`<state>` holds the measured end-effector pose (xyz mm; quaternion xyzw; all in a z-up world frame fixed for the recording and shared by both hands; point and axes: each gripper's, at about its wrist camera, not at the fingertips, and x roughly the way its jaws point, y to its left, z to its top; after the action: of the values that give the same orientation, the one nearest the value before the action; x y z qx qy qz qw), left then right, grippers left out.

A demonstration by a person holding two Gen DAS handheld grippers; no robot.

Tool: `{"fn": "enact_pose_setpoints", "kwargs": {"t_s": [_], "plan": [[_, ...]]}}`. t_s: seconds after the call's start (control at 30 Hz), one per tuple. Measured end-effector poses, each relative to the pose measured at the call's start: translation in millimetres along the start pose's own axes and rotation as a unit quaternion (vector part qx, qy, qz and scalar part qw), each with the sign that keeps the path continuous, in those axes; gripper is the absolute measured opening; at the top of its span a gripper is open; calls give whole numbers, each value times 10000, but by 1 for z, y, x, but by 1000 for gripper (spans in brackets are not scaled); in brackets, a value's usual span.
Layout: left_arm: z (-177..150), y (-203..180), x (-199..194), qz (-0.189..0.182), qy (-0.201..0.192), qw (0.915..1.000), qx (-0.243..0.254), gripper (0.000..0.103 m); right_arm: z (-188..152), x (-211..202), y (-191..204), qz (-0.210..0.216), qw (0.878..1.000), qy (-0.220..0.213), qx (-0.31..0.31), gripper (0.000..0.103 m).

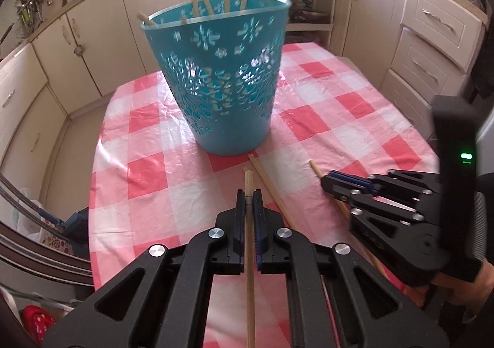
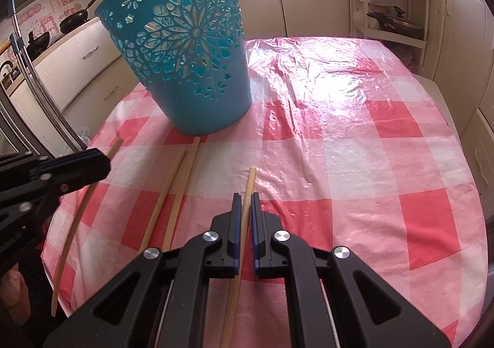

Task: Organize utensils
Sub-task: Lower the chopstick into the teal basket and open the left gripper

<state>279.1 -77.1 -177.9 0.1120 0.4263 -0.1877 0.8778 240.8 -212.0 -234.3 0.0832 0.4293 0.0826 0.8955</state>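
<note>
While sorting runs: several sticks already stand in the teal basket (image 1: 222,76) mid-table.
Left tool (image 1: 248,196): clamped on one chopstick (image 1: 249,255), lifted.
Loose pair (image 2: 177,190): pale wood, flat on the checked table (image 2: 355,162), near edge, still left.
Right tool (image 2: 244,198): shut on another chopstick (image 2: 250,181).

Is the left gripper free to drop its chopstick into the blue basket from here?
Probably yes: the left gripper grips a chopstick, and nothing stands between it and the blue basket, whose top is open.
</note>
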Motion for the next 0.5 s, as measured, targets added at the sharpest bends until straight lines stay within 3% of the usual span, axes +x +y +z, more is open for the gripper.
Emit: {"fn": "enact_pose_setpoints", "kwargs": {"t_s": [0.23,0.37,0.5], "plan": [[23,19,-78,-767,-690,9936,-467,5,-1,0,4,-57,10000,-16,-32,7],[60,38,-121,-1059,-1362,9817,-806,5,-1,0,4,-53,10000,-16,-20,7],[97,49,-144,-1054,-2015,9686,-1004,5,-1,0,2,-16,10000,-13,18,7]]}}
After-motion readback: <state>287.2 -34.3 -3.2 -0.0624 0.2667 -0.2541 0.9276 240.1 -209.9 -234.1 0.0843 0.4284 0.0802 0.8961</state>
